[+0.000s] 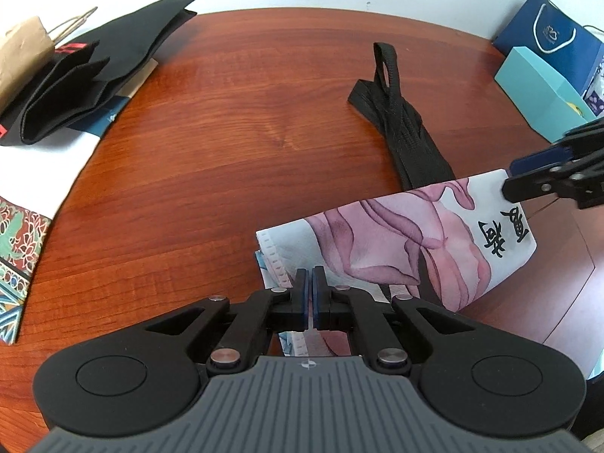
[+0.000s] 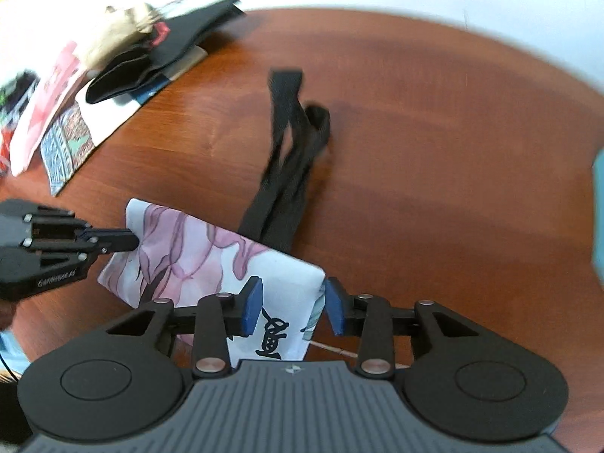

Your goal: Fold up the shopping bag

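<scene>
In the left wrist view, our left gripper (image 1: 308, 294) has its jaws pressed together on the near edge of the floral shopping bag (image 1: 396, 249), which lies folded into a narrow band on the wooden table (image 1: 226, 143). The band's long axis runs from our left jaws away to the right, where the right gripper (image 1: 509, 181) meets the far corner; from here its jaws look close together at that corner, but we cannot tell whether they pinch it. The black straps (image 1: 400, 120) trail away from the band across the table. A pile of folded bags (image 1: 75, 75) sits far left, a blue paper bag (image 1: 547, 34) far right.

In the right wrist view, which is blurred by motion, the right gripper (image 2: 292, 302) stands wide open, its blue pads (image 2: 253, 305) either side of the bag's (image 2: 211, 260) lettered end and gripping nothing. The left gripper (image 2: 132, 241) bites the opposite end. The straps (image 2: 290, 173) lie ahead, beyond the band.

We judge the next fold turns on this: the band runs gripper to gripper, left end held, right end free, straps still outside.
</scene>
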Demonstrator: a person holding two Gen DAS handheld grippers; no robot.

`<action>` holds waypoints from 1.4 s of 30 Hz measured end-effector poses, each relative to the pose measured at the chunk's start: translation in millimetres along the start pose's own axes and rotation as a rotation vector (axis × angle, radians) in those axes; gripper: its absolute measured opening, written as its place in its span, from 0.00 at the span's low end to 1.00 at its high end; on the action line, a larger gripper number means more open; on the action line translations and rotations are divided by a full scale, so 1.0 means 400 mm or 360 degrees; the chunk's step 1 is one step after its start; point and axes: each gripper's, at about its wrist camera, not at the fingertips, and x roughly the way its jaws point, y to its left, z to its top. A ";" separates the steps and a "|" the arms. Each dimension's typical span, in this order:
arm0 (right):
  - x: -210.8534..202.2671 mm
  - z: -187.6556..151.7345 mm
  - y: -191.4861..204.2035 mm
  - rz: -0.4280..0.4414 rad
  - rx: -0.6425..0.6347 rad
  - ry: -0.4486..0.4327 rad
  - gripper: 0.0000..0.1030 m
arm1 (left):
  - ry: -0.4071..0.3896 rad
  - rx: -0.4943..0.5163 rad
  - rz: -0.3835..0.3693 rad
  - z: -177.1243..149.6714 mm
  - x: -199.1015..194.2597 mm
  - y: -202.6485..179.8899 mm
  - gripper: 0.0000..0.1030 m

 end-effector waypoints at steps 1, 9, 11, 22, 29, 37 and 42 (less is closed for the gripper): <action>-0.013 0.002 0.016 -0.0018 -0.0039 -0.0018 0.41 | -0.0001 -0.0004 -0.0003 0.000 0.000 0.001 0.04; 0.040 0.018 0.081 -0.0006 -0.0205 0.0122 0.34 | -0.0011 -0.0002 0.0008 -0.003 -0.002 -0.006 0.04; 0.058 0.024 0.081 -0.0004 -0.0237 0.0167 0.36 | -0.0019 0.0025 0.0025 -0.004 -0.002 -0.013 0.04; 0.122 0.049 0.051 0.0125 -0.0308 0.0318 0.39 | -0.0163 0.0484 0.0020 -0.013 -0.050 -0.065 0.36; 0.133 0.064 0.041 0.0180 -0.0329 0.0361 0.39 | -0.0199 0.1029 0.0035 -0.039 -0.065 -0.163 0.62; 0.137 0.074 0.032 0.0231 -0.0356 0.0405 0.40 | -0.0139 0.1511 0.0132 -0.095 -0.022 -0.239 0.64; 0.142 0.080 0.023 0.0269 -0.0369 0.0433 0.41 | -0.0108 0.1657 0.0180 -0.111 0.003 -0.258 0.64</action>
